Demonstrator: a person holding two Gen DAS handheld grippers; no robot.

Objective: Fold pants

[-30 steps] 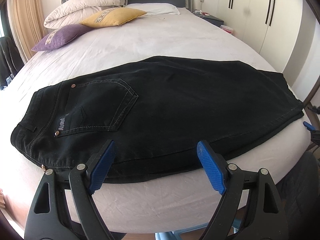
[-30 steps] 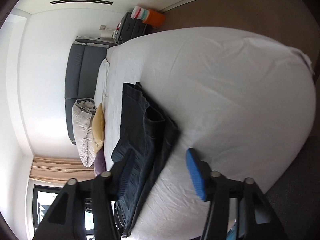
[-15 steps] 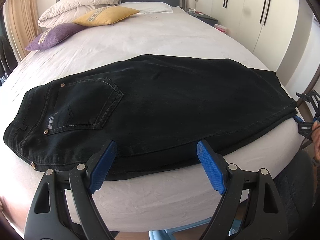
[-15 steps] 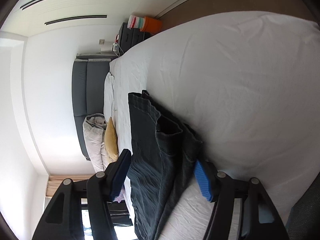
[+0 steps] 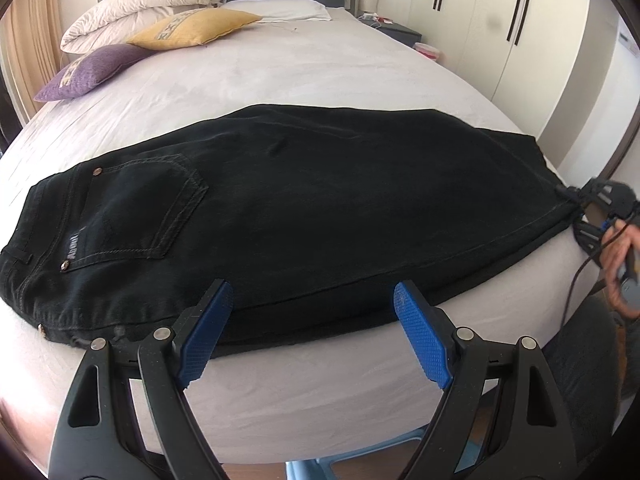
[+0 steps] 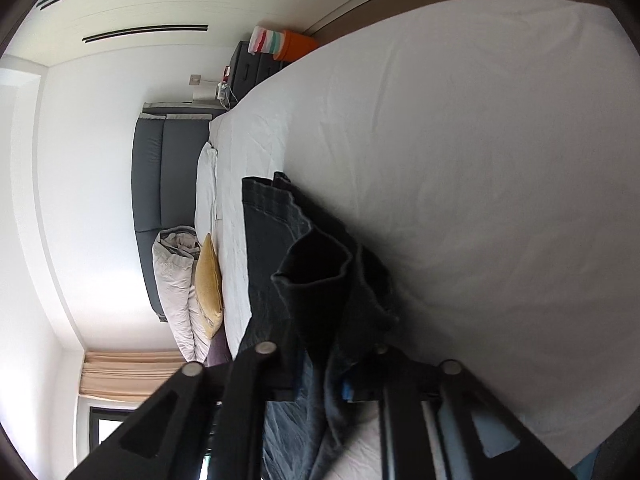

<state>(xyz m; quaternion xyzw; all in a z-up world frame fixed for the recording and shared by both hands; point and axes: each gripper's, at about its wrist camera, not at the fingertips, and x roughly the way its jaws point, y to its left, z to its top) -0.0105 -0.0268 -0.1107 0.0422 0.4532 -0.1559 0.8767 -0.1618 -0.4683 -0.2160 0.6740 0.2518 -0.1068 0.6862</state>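
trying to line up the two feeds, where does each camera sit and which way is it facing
Left wrist: sits on the open left gripper at the bed's long side, looking across the pants toward the pillows; the person's hand shows at right.
Right wrist: rolled sideways on the right gripper, shut on the pants' leg hems, looking along them.
Shared: pants, bed, yellow pillow.

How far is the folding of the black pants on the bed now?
Done: the black pants lie flat on the bed, one leg stacked on the other. In hand: the right claw has just been closing and now pinches the hem end. Left: the open left claw grips nothing, and no crosswise fold is made yet.
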